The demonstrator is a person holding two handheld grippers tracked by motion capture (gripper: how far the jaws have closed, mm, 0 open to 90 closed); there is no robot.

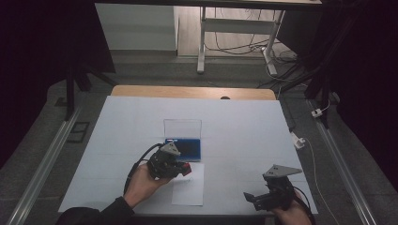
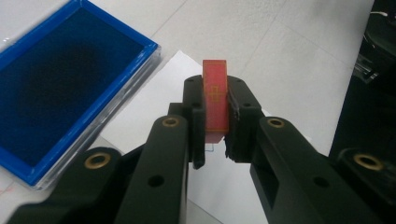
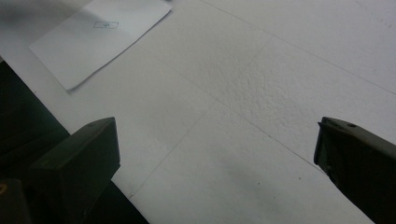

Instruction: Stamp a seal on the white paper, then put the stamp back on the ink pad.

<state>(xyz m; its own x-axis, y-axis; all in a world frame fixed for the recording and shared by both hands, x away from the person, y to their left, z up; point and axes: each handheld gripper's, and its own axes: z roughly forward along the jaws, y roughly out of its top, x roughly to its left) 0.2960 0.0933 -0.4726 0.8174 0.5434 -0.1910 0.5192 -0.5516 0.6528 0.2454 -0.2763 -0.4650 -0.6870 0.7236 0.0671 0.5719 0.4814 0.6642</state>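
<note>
Over the paper sheet [image 2: 154, 100], the left gripper [image 2: 215, 105] clamps a red stamp [image 2: 215, 95]; next, press it down squarely. The right gripper [image 3: 217, 154] idles, jaws wide apart.

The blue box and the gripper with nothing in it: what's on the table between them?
A white paper sheet lies between the blue box and the open right gripper, with bare table beside it, seen in the high view.
</note>
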